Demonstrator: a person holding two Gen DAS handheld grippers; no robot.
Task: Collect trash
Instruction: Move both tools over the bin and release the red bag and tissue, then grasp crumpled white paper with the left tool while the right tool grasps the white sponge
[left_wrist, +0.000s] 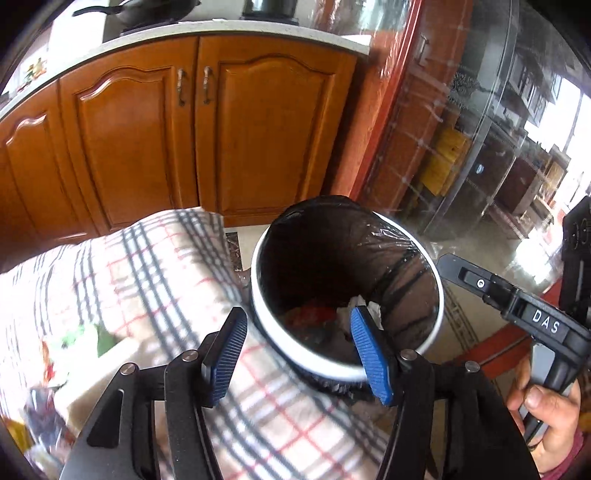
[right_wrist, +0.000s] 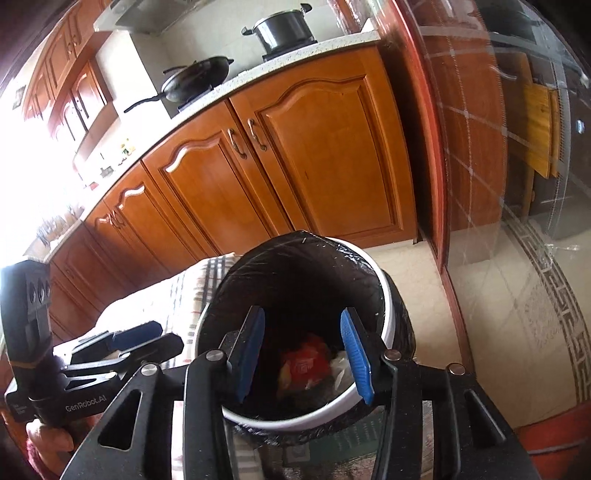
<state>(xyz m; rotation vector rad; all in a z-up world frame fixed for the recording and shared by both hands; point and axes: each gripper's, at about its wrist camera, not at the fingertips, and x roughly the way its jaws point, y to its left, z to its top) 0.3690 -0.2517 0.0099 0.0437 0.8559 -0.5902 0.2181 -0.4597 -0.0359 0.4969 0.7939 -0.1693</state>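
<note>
A white round bin (left_wrist: 255, 273) lined with a black bag stands on the floor beside the table. At its bottom lie a red wrapper (left_wrist: 314, 314) and crumpled white paper (left_wrist: 373, 308). My left gripper (left_wrist: 295, 317) hangs open over the bin's near left rim, with nothing between its blue pads. In the right wrist view my right gripper (right_wrist: 302, 314) stands open right above the bin (right_wrist: 386, 295) mouth, also with nothing in it. The red wrapper (right_wrist: 306, 363) shows far below between its fingers.
A table under a checked cloth (left_wrist: 147, 277) lies left of the bin, with loose wrappers (left_wrist: 85, 339) near its left edge. Wooden cabinets (left_wrist: 147, 129) stand behind, a glass door (left_wrist: 480, 147) to the right. A hand (left_wrist: 546, 417) holds the right gripper's handle.
</note>
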